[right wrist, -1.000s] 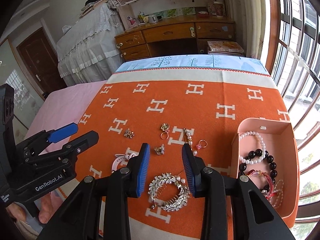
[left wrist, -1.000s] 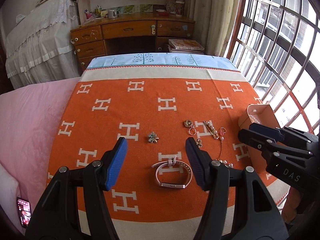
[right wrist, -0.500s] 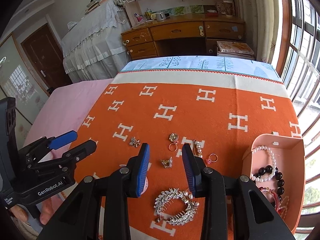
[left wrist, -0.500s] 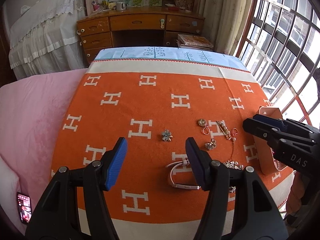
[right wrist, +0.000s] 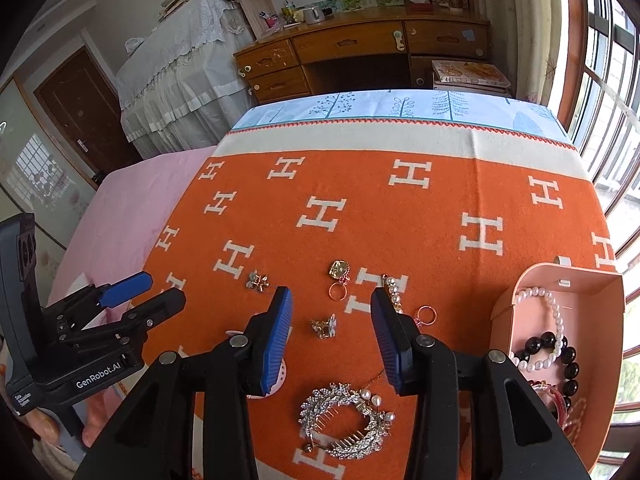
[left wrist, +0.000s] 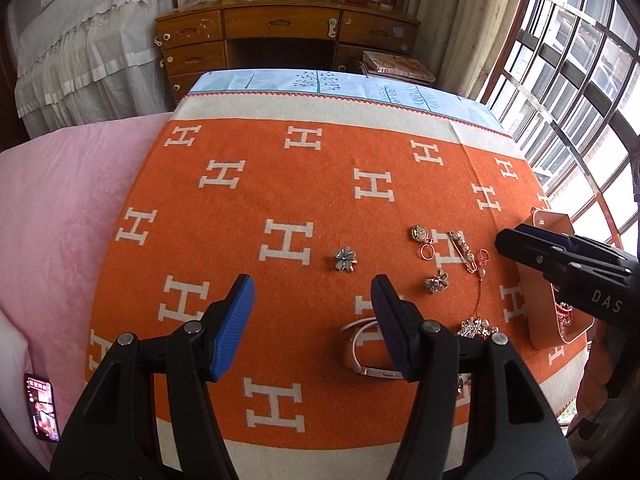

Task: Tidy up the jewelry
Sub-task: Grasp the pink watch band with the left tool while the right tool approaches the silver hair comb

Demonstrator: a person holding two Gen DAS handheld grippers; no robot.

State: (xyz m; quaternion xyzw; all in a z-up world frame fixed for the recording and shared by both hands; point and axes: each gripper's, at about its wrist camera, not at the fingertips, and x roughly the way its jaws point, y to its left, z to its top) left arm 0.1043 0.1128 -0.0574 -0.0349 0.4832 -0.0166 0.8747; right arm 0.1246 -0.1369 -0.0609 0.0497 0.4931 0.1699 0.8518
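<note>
We have bracelets already in the pink box (right wrist: 516, 304) at right; loose pieces remain on the orange blanket (right wrist: 400, 220). Our left gripper (left wrist: 312, 316) gapes empty; our right gripper (right wrist: 331, 336) is opening above a small brooch (right wrist: 325, 327).

wooden desk (left wrist: 280, 32), phone (left wrist: 42, 408), orange blanket (left wrist: 280, 184)

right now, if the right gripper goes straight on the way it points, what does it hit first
Probably the small flower brooch, which lies on the blanket between the opening jaws of the right gripper. Nothing is held. Depth is unclear, so it could land beside it.
</note>
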